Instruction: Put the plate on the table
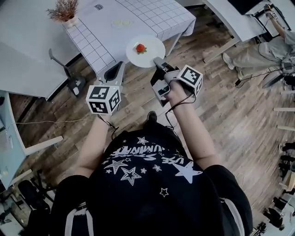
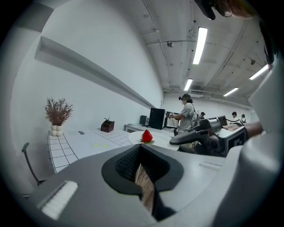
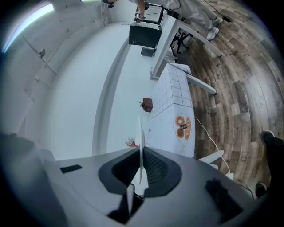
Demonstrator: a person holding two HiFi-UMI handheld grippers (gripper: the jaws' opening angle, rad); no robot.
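A white plate [image 1: 152, 48] carrying a red strawberry [image 1: 140, 48] hangs level above the wooden floor, just off the near corner of the table with the white grid cloth [image 1: 138, 18]. My right gripper [image 1: 156, 61] is shut on the plate's near rim. In the right gripper view the plate [image 3: 141, 146] shows edge-on between the pads of that gripper [image 3: 141, 155]. My left gripper [image 1: 119, 67] is beside the plate at its left, shut, with nothing in it. The left gripper view shows its own jaws [image 2: 140, 148] closed, with the plate [image 2: 162, 138] and strawberry [image 2: 147, 136] ahead.
A dried plant in a white vase [image 1: 64, 11] stands at the table's far left corner. A grey chair [image 1: 69, 76] is left of the table. A seated person [image 1: 267, 50] and desks are at the far right. Cables [image 1: 46, 122] lie on the floor.
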